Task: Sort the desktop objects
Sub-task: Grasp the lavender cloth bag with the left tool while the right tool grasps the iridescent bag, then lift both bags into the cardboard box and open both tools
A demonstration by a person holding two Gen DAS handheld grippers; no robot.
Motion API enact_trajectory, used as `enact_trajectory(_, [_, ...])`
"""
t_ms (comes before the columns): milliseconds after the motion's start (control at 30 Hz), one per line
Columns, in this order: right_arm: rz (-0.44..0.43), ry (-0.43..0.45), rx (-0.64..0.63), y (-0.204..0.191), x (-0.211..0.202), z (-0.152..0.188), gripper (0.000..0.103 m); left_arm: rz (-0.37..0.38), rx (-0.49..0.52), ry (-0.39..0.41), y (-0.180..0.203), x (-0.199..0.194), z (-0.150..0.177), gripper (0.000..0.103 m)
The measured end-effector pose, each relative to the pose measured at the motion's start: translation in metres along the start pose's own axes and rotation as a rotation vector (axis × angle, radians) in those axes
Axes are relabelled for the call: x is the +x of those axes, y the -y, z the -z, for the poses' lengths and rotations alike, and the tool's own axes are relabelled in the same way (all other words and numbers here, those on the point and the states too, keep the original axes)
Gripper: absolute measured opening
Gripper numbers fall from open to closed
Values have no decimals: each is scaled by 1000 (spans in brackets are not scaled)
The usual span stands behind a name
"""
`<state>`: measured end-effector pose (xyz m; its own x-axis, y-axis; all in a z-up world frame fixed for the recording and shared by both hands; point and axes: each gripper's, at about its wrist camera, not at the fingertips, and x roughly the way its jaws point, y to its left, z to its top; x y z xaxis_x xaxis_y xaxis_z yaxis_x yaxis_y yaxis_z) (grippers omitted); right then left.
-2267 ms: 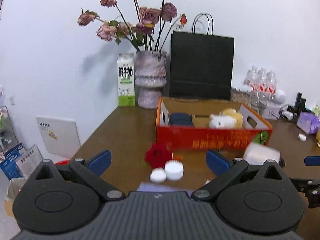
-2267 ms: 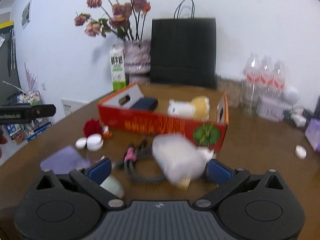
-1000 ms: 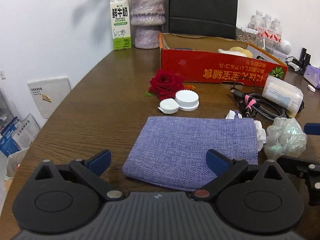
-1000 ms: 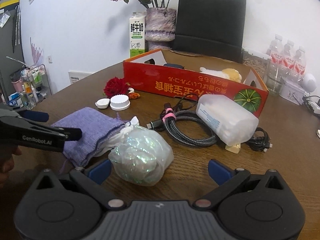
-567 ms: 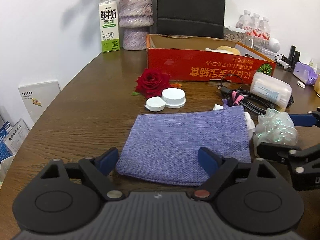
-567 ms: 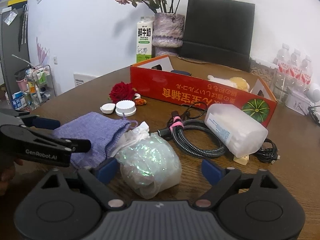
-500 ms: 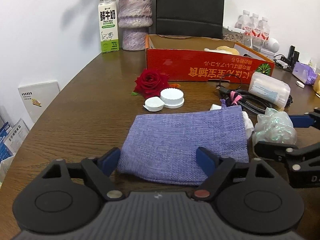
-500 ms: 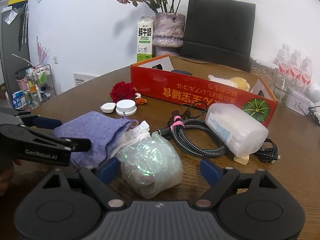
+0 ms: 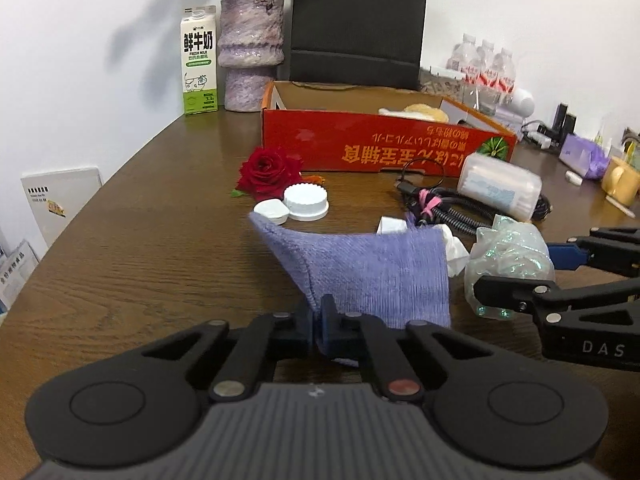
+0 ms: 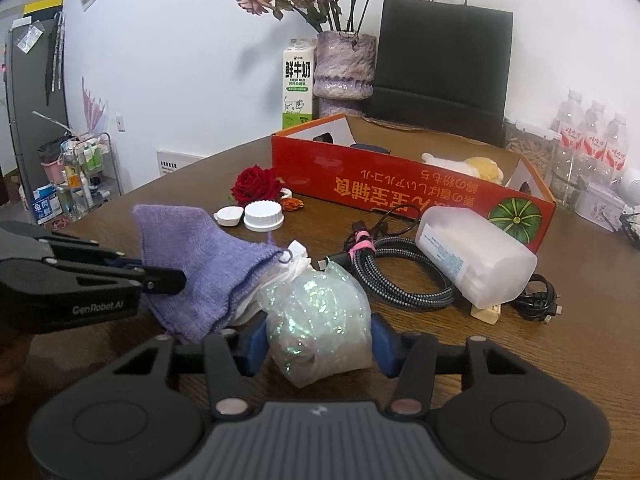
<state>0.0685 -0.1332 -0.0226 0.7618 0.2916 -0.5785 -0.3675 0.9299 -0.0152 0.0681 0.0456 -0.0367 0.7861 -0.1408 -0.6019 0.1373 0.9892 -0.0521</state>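
The left claw (image 9: 317, 320) was clamped tight on the near edge of the purple pouch (image 9: 372, 268), lifting it off the surface (image 9: 160, 248). The right claw (image 10: 318, 344) was closing around the iridescent bundle (image 10: 320, 320), pads seemingly touching it. Next, probably, both go into the red box (image 10: 400, 184)

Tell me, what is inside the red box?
Over the red box wall, a white and yellow soft toy and a dark item show. The wall hides the floor.
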Motion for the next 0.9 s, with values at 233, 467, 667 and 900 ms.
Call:
enact_trajectory(233, [-11, 41, 0, 2, -14, 2, 45, 13, -25, 74, -1, -21, -7, 3])
enact_trajectory(467, [-11, 80, 2, 7, -24, -1, 44, 25, -22, 151, 6, -40, -22, 3])
enact_trajectory(667, [-5, 122, -3, 13, -32, -9, 44, 58, -3, 232, 18, -53, -41, 3])
enact_trajectory(900, [6, 177, 2, 29, -37, -26, 44, 89, 26, 309, 34, -56, -71, 3])
